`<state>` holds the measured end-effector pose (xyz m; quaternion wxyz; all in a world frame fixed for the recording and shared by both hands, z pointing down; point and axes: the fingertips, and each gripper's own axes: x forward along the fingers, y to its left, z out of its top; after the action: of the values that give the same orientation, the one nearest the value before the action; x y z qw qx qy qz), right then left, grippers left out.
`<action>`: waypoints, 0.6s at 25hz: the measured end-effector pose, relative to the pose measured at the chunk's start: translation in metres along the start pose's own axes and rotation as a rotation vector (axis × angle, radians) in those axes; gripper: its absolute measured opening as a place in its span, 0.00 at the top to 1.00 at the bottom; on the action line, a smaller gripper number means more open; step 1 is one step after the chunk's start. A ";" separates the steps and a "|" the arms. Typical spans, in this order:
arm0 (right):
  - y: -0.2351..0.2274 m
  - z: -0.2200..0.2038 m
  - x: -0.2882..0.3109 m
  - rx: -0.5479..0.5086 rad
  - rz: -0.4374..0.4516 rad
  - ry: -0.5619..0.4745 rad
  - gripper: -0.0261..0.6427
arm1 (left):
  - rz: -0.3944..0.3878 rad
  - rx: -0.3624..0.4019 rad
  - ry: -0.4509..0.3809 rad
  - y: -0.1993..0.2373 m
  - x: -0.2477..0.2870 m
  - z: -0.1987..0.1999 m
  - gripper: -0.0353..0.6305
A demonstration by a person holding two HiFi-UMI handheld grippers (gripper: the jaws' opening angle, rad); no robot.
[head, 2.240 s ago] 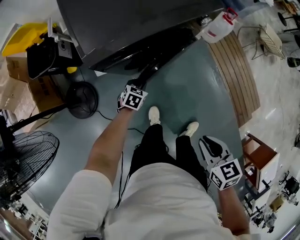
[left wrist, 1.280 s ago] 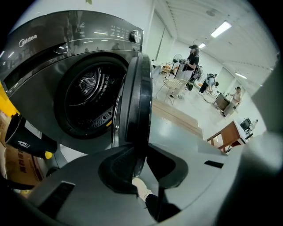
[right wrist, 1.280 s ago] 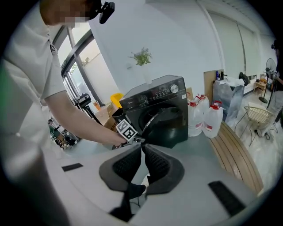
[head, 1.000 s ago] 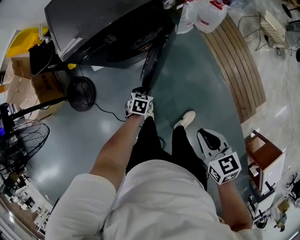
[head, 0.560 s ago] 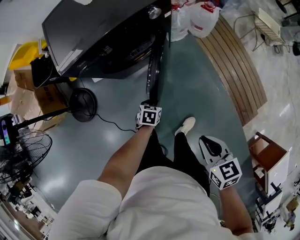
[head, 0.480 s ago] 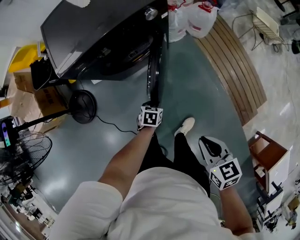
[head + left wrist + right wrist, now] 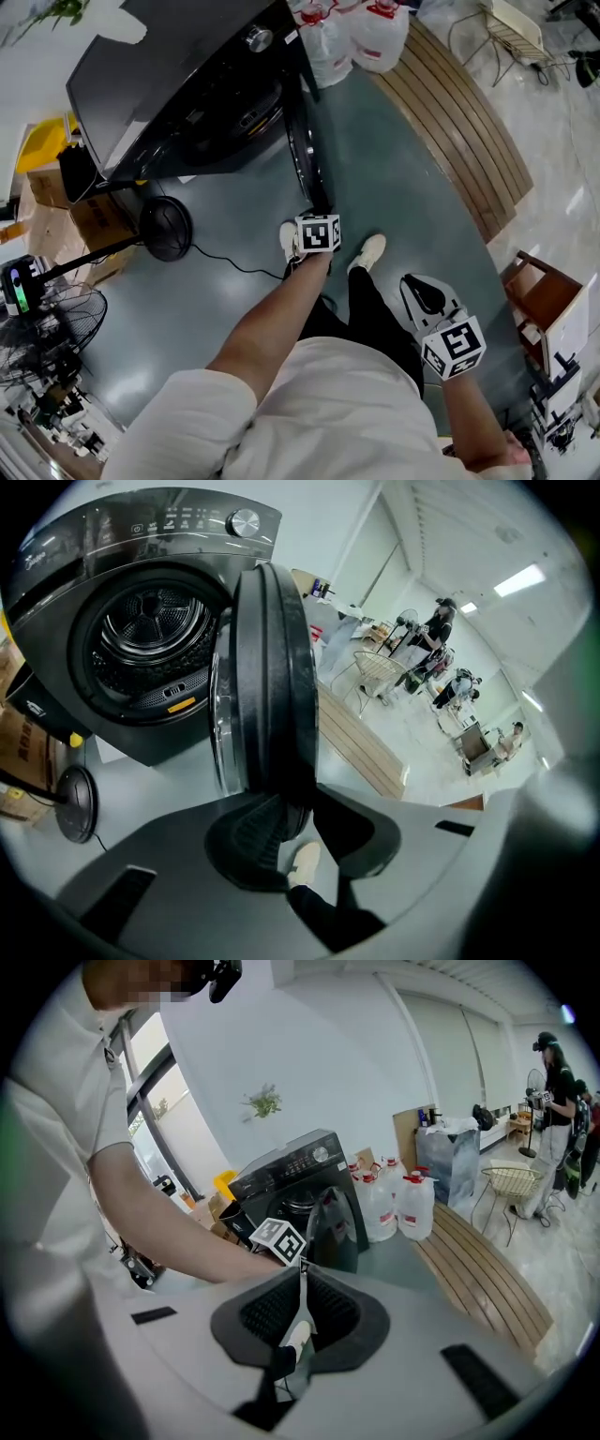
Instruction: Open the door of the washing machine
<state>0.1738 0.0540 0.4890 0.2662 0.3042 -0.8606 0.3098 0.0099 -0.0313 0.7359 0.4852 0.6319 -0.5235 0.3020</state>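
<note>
The dark front-loading washing machine (image 7: pixel 178 84) stands at the upper left of the head view, its steel drum (image 7: pixel 155 630) exposed. Its round door (image 7: pixel 307 159) hangs swung out, edge-on to me, also edge-on in the left gripper view (image 7: pixel 272 686). My left gripper (image 7: pixel 319 211) is shut on the door's free edge, and the left gripper (image 7: pixel 295 817) has its jaws on either side of the rim. My right gripper (image 7: pixel 420 283) hangs low at my right side, shut and empty; in its own view the right gripper (image 7: pixel 302 1274) faces the machine (image 7: pixel 295 1171).
Several water jugs (image 7: pixel 370 28) stand to the right of the machine. A slatted wooden platform (image 7: pixel 459 131) runs along the right. A fan base (image 7: pixel 167 228) with a cable and a fan cage (image 7: pixel 47 337) lie left. My feet (image 7: pixel 370 251) are just behind the door.
The door has swung out from nearly closed to wide open. My left gripper has come back towards my feet with the door's edge in it. The right gripper has stayed put.
</note>
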 end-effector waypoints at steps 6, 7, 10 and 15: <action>-0.021 0.000 -0.014 0.016 -0.041 -0.026 0.92 | -0.020 -0.061 0.021 -0.033 0.013 0.008 0.81; -0.025 0.000 -0.018 0.024 -0.049 -0.034 0.92 | -0.021 -0.069 0.023 -0.038 0.016 0.010 0.81; -0.037 -0.004 -0.028 0.047 -0.069 -0.051 0.92 | -0.026 -0.089 0.024 -0.055 0.023 0.015 0.81; -0.053 -0.014 -0.040 0.080 -0.086 -0.057 0.92 | -0.042 -0.119 0.033 -0.081 0.036 0.024 0.82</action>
<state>0.2412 0.0446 0.4922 0.2422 0.3599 -0.8410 0.3234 0.0936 -0.0690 0.7357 0.5368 0.6076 -0.5191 0.2706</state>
